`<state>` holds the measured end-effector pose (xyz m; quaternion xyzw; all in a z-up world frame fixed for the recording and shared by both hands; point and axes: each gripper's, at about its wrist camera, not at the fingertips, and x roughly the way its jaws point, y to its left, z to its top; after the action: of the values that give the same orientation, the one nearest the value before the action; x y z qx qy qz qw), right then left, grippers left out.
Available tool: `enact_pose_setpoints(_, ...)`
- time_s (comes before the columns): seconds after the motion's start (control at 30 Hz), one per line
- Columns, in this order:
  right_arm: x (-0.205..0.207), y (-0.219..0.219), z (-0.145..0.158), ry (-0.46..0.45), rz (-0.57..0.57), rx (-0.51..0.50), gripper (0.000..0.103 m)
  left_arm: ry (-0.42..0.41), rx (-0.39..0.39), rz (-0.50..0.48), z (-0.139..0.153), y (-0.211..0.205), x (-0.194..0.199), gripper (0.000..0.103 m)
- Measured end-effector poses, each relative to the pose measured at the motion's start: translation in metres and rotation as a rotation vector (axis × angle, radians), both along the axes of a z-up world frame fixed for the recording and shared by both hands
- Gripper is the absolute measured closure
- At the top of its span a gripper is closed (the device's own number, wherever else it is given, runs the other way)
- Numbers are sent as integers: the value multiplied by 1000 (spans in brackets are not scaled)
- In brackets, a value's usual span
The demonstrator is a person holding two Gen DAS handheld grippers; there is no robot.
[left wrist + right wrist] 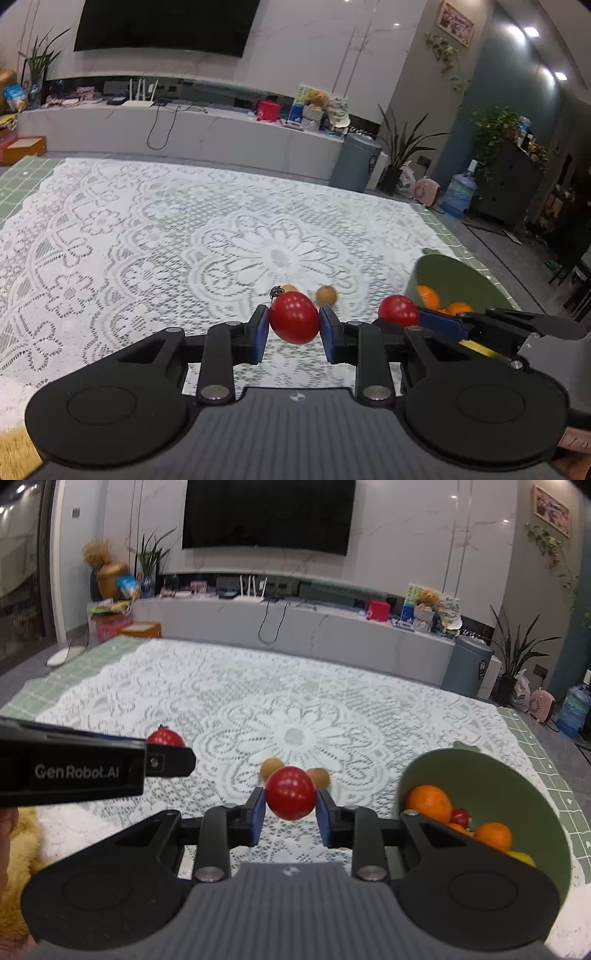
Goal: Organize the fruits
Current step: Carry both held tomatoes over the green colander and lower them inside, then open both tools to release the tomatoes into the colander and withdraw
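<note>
Living room: dark TV [265, 515] on a marble wall, low console below it, lace cloth [147, 229] covering the table over a green grid mat [543, 738].

Left gripper [294, 325] pinching a red tomato [294, 317] between blue pads [261, 332], jaws narrow, fruit lifted clear of the cloth, dark stem cap pointing up-left. Right gripper [290, 806] doing the same with a second tomato [290, 793], pads pressing on its flanks. Both held near the pad tips, at about the widest part.

Outward: two small tan fruits [271, 768] lying on the cloth just beyond the grippers, close together near the central flower pattern. Green bowl [491, 771] sitting to the right, near the table edge, holding oranges [430, 803], another small red fruit and something yellow low at its near side. In the right wrist view, left gripper showing from the side, its tomato peeking above the finger.

Handling, as judgement: tomatoes looking light, smooth, glossy, thin-skinned; likely slipping if pinched off-centre, likely bruising or splitting if squeezed hard. Gripping across the middle seeming safest, with gentle pressure. Tan fruits looking small and round, probably rolling on a nudge; approaching straight from above advisable. Bowl already part full, so lowering fruit in rather than dropping, avoiding damage to the soft ones underneath.
</note>
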<state>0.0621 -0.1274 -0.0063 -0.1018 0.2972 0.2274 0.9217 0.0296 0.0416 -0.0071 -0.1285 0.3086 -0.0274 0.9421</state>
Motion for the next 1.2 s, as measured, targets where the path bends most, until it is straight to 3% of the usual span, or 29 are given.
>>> enact_pose_setpoints(0.37, -10, -57, 35, -61, -84, 95, 77, -24, 14, -94, 21, -43, -3, 71)
enact_pose_setpoints(0.67, 3, -118, 47, -60, -171, 58, 77, -2, 15, -184, 16, -81, 14, 71)
enact_pose_setpoints(0.83, 25, -148, 40, 8, -239, 59, 77, -7, 74, -258, 16, -108, 28, 71)
enact_pose_setpoints(0.97, 51, -164, 27, 133, -259, 131, 77, 22, 115, -327, 14, -126, 47, 70)
enact_pose_setpoints(1.2, 82, -157, 18, 171, -236, 118, 77, 78, 165, -365, 4, -145, 76, 71)
